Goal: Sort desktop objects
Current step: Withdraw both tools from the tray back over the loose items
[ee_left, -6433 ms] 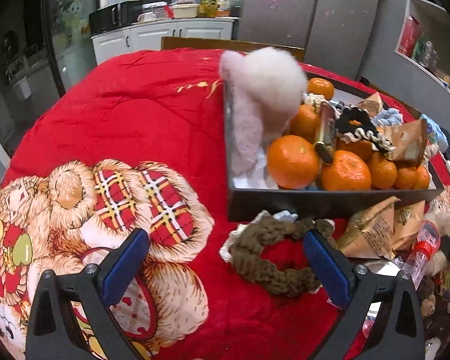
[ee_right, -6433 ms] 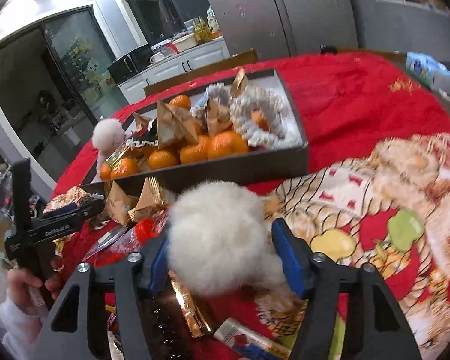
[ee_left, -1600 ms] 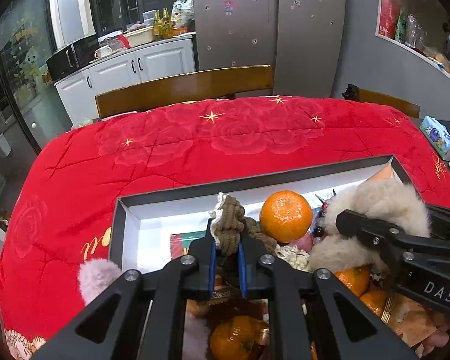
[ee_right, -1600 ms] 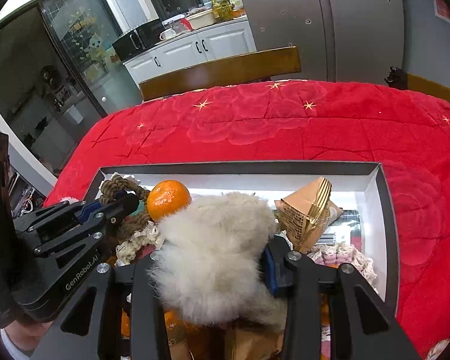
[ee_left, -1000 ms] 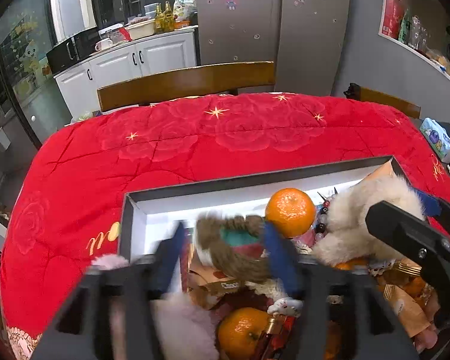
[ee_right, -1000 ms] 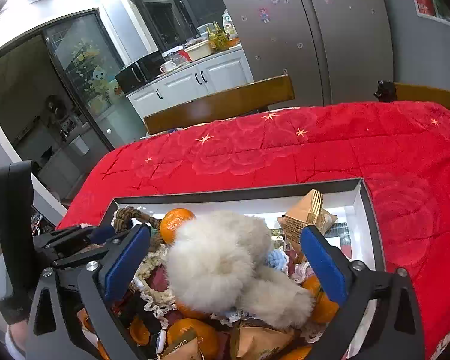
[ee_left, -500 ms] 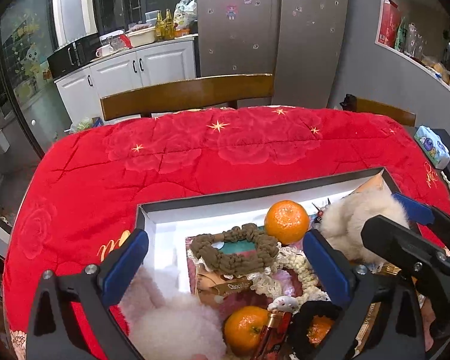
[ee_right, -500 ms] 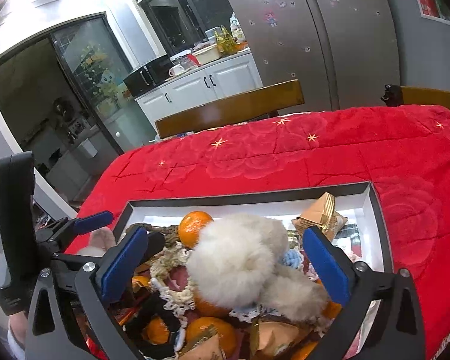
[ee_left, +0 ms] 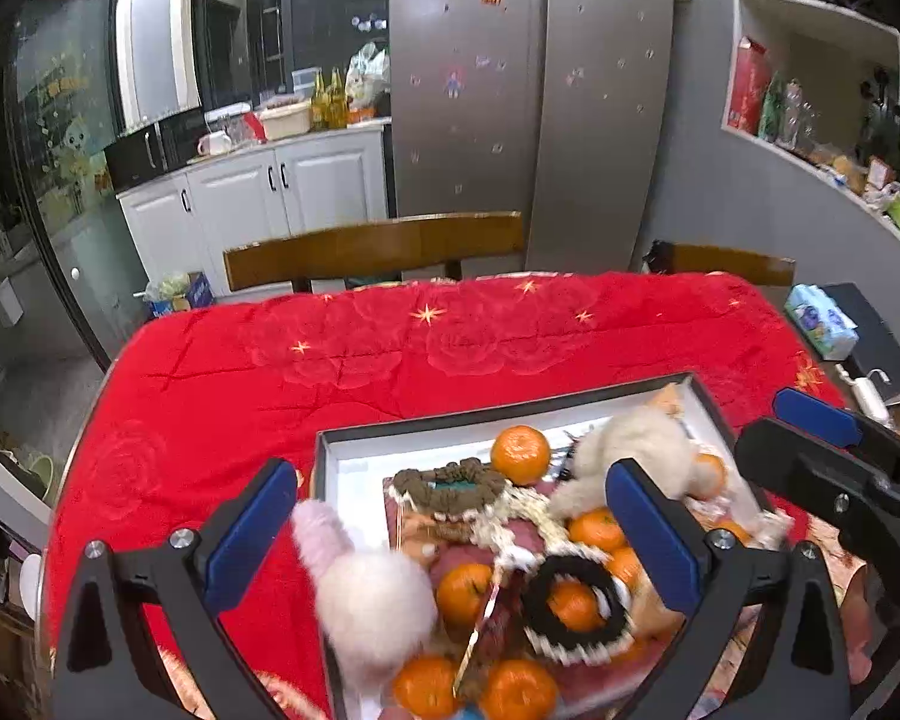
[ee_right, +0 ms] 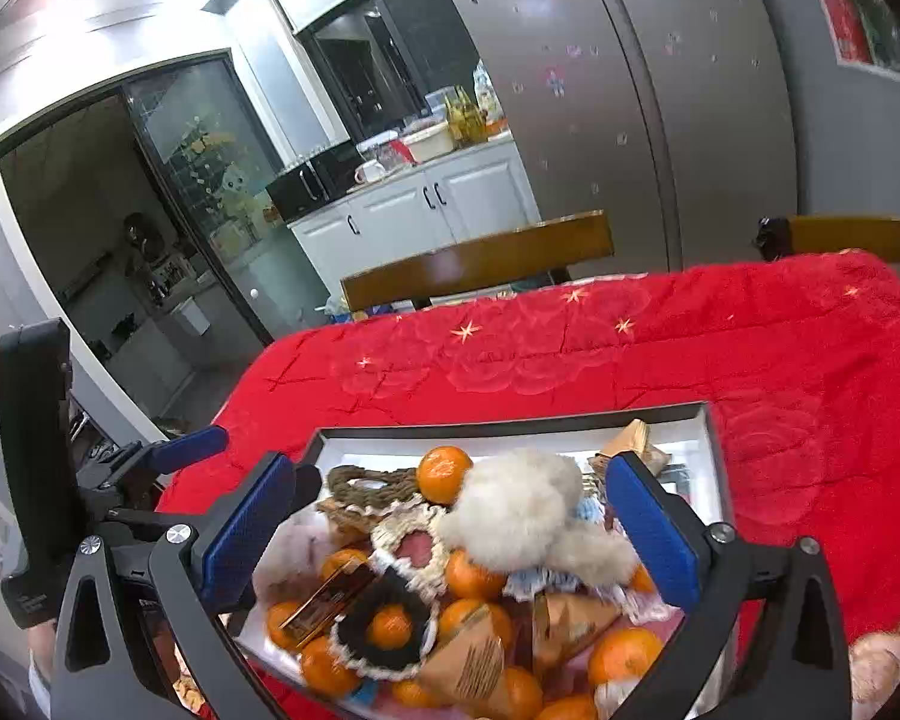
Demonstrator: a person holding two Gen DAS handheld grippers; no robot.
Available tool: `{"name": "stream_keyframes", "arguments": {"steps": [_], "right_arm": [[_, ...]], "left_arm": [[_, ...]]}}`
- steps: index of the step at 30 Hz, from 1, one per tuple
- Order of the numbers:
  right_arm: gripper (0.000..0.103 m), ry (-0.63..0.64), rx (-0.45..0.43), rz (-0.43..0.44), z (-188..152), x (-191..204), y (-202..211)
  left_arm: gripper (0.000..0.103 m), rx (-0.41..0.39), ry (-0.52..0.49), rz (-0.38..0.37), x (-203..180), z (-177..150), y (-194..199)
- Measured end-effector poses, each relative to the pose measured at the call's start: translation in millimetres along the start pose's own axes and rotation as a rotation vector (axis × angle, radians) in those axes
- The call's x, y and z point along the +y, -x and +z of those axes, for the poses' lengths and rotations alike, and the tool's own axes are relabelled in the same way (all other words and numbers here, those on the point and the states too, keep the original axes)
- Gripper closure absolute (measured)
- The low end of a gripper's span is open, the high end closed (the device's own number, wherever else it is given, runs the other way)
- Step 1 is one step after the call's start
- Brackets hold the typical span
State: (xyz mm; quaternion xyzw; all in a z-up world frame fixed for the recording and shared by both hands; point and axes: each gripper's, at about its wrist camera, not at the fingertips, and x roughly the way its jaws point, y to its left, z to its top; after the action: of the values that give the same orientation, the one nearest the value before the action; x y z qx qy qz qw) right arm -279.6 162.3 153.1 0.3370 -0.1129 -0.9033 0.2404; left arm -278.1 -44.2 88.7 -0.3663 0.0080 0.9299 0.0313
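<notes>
A dark box point(ee_left: 510, 411) with a white inside sits on the red quilted table and holds several oranges, scrunchies and paper cones. The brown knitted scrunchie point(ee_left: 447, 485) lies in its far left part, also seen in the right wrist view point(ee_right: 369, 489). The white fluffy pompom point(ee_right: 513, 516) lies in the middle of the pile, next to an orange point(ee_right: 444, 467). A pink fluffy pompom point(ee_left: 366, 585) hangs over the box's left wall. My left gripper point(ee_left: 450, 531) is open and empty above the box. My right gripper point(ee_right: 450, 531) is open and empty above it too.
A black scrunchie point(ee_left: 570, 606) rings an orange near the front. Wooden chairs point(ee_left: 372, 249) stand behind the table. A tissue pack point(ee_left: 822, 321) lies at the right edge. The box also shows in the right wrist view point(ee_right: 510, 423), with red quilt point(ee_right: 630, 348) beyond it.
Both grippers let go of their loads, the brown scrunchie and the white pompom, into the box, opened wide, and have since lifted and drawn back a little.
</notes>
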Motion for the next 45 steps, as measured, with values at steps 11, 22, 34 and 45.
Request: {"name": "stream_keyframes", "arguments": {"steps": [11, 22, 34, 45], "right_arm": [[0.000, 0.026, -0.098, -0.042, -28.4, 26.2, 108.1], [0.000, 0.042, -0.138, -0.087, -121.8, 37.6, 183.5], [0.000, 0.085, -0.229, -0.162, -209.0, 51.9, 232.6], [0.000, 0.081, -0.204, -0.154, -206.3, 36.8, 229.5]], "left_arm": [[0.000, -0.128, -0.006, -0.007, -4.8, -38.2, 123.5], [0.000, -0.132, 0.033, -0.106, -8.5, -162.9, 182.2], [0.000, -0.195, 0.002, -0.047, -10.4, -244.5, 226.6], [0.000, -0.131, 0.014, -0.027, -2.0, -241.1, 199.7]]}}
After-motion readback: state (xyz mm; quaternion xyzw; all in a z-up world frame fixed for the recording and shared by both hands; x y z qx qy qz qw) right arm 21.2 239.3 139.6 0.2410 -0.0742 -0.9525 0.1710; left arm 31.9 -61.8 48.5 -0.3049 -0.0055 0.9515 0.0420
